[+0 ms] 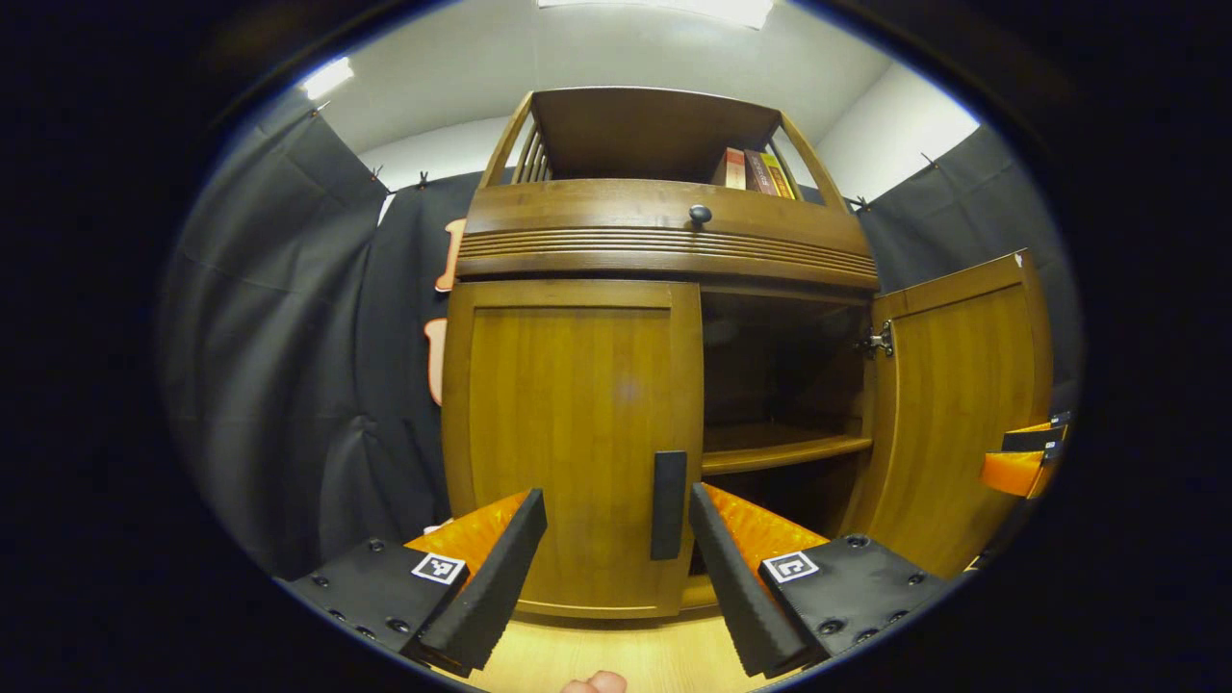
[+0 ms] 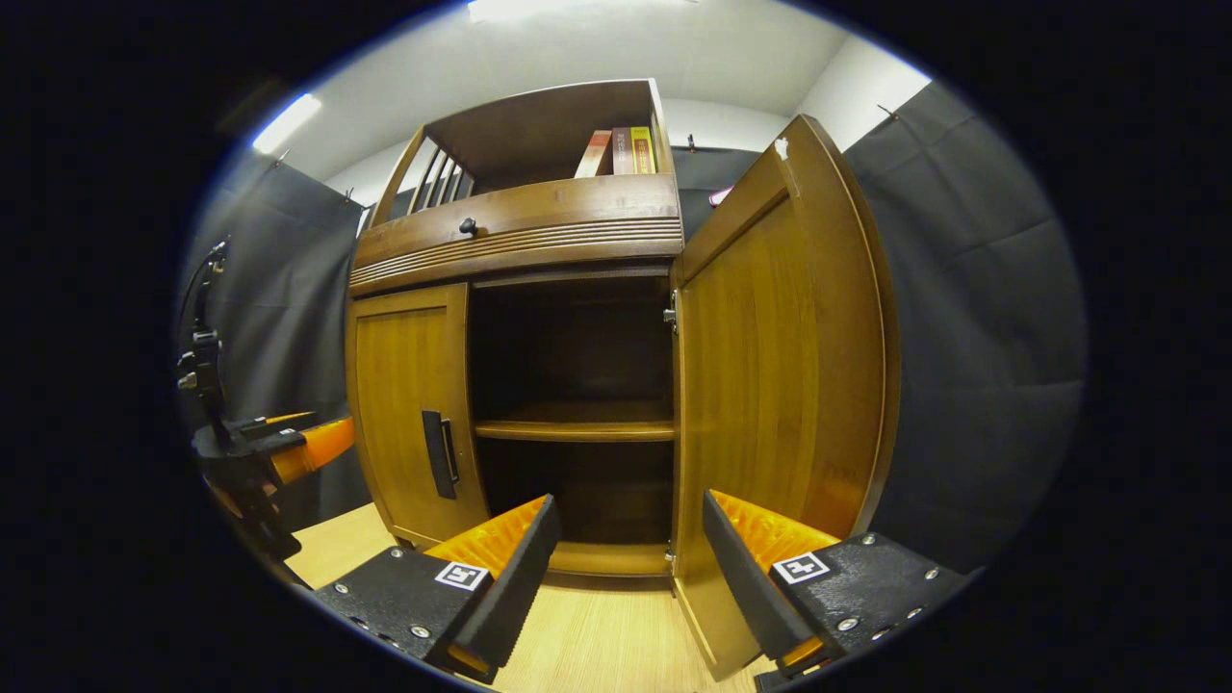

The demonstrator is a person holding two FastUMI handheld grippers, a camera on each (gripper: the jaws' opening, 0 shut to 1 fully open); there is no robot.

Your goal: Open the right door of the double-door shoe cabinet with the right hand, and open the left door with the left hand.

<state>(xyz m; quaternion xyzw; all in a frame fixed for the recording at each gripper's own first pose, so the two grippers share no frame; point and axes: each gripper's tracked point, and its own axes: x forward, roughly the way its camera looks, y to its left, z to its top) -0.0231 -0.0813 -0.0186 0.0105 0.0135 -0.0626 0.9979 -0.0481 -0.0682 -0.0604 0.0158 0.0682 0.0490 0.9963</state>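
Glossy honey-toned wooden shoe cabinet (image 1: 664, 241) with ribbed drawer front and round dark knob (image 1: 700, 214). Right door (image 2: 770, 366) swung wide, baring a dark interior with one curved shelf (image 2: 577, 428). Left door (image 1: 573, 443) flat shut, its slim dark bar handle (image 1: 668, 504) centred between the spread, empty left gripper (image 1: 616, 539). Right gripper (image 2: 630, 549) likewise spread, empty, below the shelf, just beside the open door's edge. Books (image 1: 756, 171) upright atop the cabinet.
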